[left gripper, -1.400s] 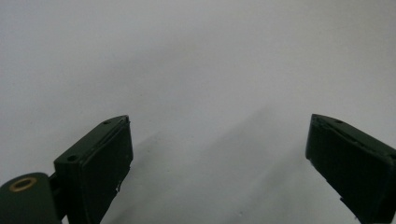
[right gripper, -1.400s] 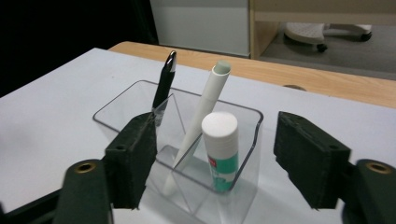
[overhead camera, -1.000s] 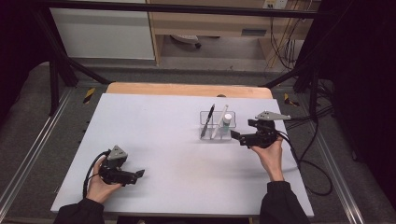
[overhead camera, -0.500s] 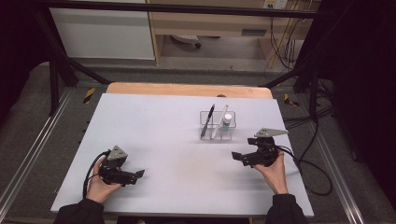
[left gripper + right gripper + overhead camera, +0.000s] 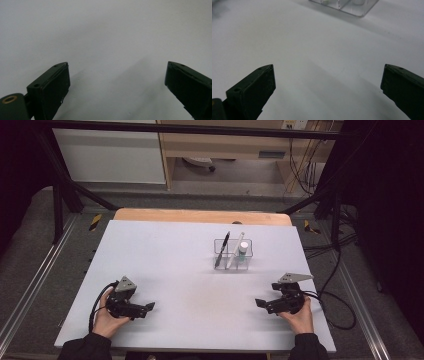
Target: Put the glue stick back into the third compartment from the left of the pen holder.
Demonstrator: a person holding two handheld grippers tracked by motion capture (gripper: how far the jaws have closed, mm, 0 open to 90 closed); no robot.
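Right gripper pulled back from clear organizer toward near right corner of table; jaws spread wide, nothing between them, low over bare surface; left gripper unmoved near near left corner, jaws likewise wide apart and empty; farther out, organizer stands right of centre toward far edge, well apart from both grippers; black pen, white pen leaning inside, small white bottle beside them.

Black two-jaw left gripper and right gripper, grey three-cornered plates, black cables, seemingly dark sleeves.
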